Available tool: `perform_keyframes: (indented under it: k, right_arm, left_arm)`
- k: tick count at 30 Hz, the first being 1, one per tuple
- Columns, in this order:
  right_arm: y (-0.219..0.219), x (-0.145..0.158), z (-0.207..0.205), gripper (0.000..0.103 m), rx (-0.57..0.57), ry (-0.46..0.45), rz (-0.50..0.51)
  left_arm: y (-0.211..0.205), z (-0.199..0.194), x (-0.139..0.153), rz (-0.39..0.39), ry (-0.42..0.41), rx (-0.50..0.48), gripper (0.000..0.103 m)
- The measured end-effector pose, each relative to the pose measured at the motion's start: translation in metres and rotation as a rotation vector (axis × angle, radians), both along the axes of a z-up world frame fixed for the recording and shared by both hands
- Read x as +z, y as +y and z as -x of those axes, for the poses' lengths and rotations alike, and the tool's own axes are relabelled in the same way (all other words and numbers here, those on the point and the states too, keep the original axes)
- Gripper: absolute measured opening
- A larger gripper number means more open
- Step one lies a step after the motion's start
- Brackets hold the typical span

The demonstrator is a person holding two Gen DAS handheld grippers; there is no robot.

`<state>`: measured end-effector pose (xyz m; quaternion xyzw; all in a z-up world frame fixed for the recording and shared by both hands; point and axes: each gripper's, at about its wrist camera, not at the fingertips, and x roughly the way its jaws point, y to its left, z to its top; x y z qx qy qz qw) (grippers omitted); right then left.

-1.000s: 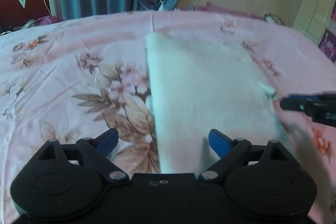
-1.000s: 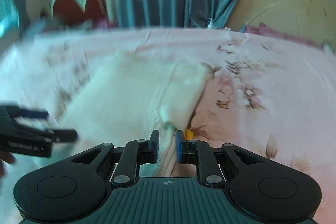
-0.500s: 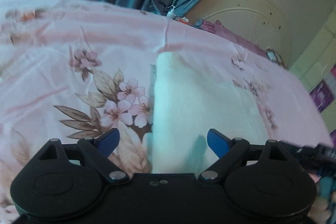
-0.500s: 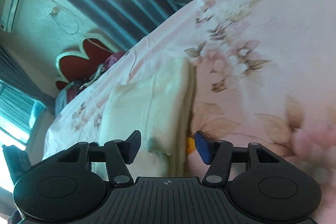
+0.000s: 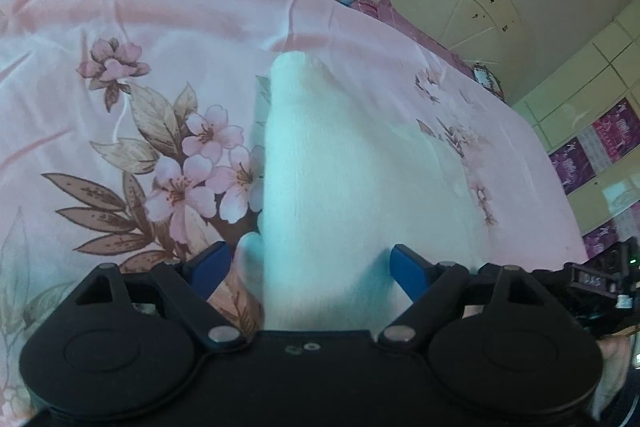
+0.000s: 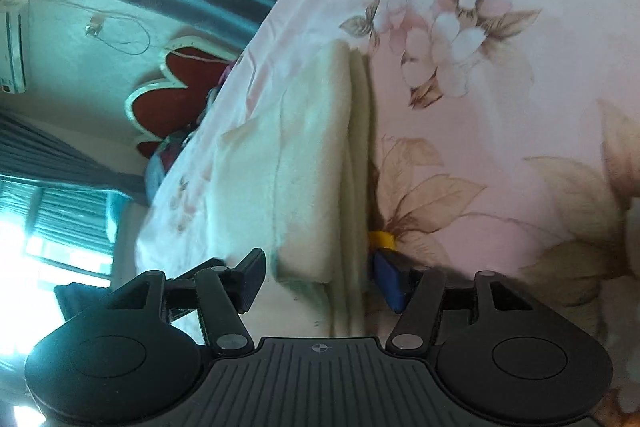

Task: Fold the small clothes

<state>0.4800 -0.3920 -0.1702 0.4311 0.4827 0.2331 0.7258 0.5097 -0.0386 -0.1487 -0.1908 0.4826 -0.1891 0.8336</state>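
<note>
Cream cloth (image 5: 340,187), already folded into layers, lies mid-bed on the floral sheet (image 5: 120,39), well clear of every bed edge. Left gripper (image 5: 308,265) straddles its near-left corner, jaws wide and closing, nothing pinched. Right gripper (image 6: 320,277) brackets the stacked right edge, half open — holding nothing. Risk: pads catch only the top layer, or snag the sheet — fold splays. Plenty of bare sheet all round.
</note>
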Motion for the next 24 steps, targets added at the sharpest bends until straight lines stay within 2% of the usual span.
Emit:
perform_keyframes:
  k: [3,5,7,8,9,10,12,14,16,18,22,24]
  right_arm:
    - [0.003,-0.001,-0.005,0.059,-0.001,0.001,-0.007]
    - [0.010,0.001,-0.006,0.059,0.000,-0.012,0.016]
    - [0.021,0.007,-0.007,0.059,0.006,-0.035,0.064]
    - [0.025,0.011,-0.006,0.059,0.017,-0.045,0.098]
    - [0.027,0.014,-0.005,0.059,0.026,-0.053,0.123]
    - [0.028,0.015,-0.003,0.059,0.028,-0.056,0.137]
    - [0.026,0.014,0.002,0.059,0.028,-0.049,0.135]
    - [0.025,0.011,0.004,0.057,0.014,-0.043,0.131]
    - [0.031,0.015,0.003,0.055,0.012,-0.049,0.165]
    - [0.042,0.021,-0.001,0.052,0.031,-0.071,0.234]
    - [0.067,0.038,-0.001,0.033,0.065,-0.138,0.390]
    - [0.079,0.049,0.006,0.032,0.068,-0.183,0.468]
  left_arm:
    - [0.003,-0.011,0.000,0.030,0.039,-0.006,0.085]
    - [-0.004,-0.014,0.001,-0.010,0.041,-0.025,0.083]
    - [-0.018,-0.014,0.005,-0.088,0.027,-0.059,0.082]
    - [-0.021,-0.014,0.006,-0.085,0.025,-0.070,0.075]
    - [-0.021,-0.014,0.006,-0.045,0.030,-0.077,0.069]
    - [-0.018,-0.013,0.006,-0.015,0.032,-0.077,0.069]
    - [-0.012,-0.012,0.003,-0.008,0.035,-0.087,0.065]
    - [-0.004,-0.015,-0.002,0.038,0.051,-0.067,0.063]
    - [-0.002,-0.019,-0.004,0.062,0.060,-0.040,0.061]
    - [-0.009,-0.020,-0.002,0.031,0.049,-0.037,0.057]
    - [-0.025,-0.017,0.010,-0.071,-0.005,-0.052,0.042]
    - [-0.031,-0.013,0.018,-0.127,-0.045,-0.069,0.033]
